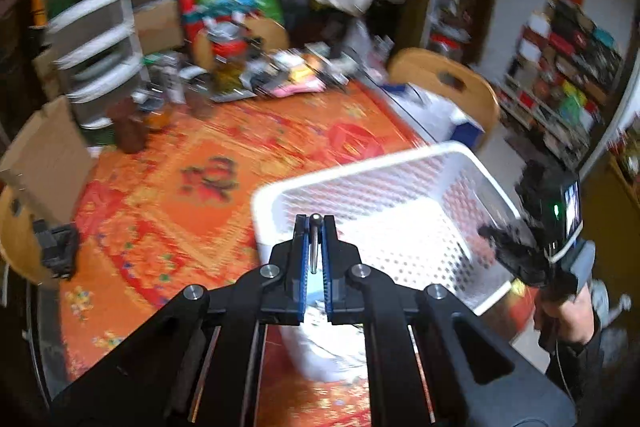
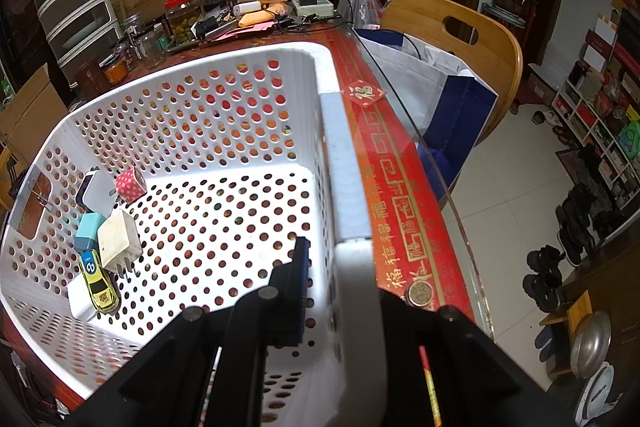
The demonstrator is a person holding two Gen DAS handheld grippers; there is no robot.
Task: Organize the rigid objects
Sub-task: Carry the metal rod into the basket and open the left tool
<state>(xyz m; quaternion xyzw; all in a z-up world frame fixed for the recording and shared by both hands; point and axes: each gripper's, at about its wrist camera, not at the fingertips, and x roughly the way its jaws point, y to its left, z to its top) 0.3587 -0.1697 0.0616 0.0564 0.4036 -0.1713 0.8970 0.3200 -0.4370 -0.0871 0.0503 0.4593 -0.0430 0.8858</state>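
Observation:
My left gripper (image 1: 316, 227) is shut on a thin metal tool (image 1: 315, 245) with a rounded tip, held upright between the blue pads above the near-left rim of the white perforated basket (image 1: 400, 167). My right gripper (image 2: 340, 247) is shut on the basket's right wall (image 2: 340, 163); the left finger (image 2: 298, 267) is inside, the right one hidden behind the rim. In the basket lie a yellow toy car (image 2: 100, 281), a white plug adapter (image 2: 119, 239), a light blue charger (image 2: 89, 231), a red dotted cube (image 2: 130, 183) and a white charger (image 2: 95, 193).
The table has a red-orange patterned cloth (image 1: 200, 187) under glass. Jars, a drawer tower (image 2: 76, 7), bags and clutter stand at the far edge. Wooden chairs (image 2: 452, 39) stand at the right side with a white-blue bag (image 2: 440, 87). A cardboard box (image 1: 48, 155) is at left.

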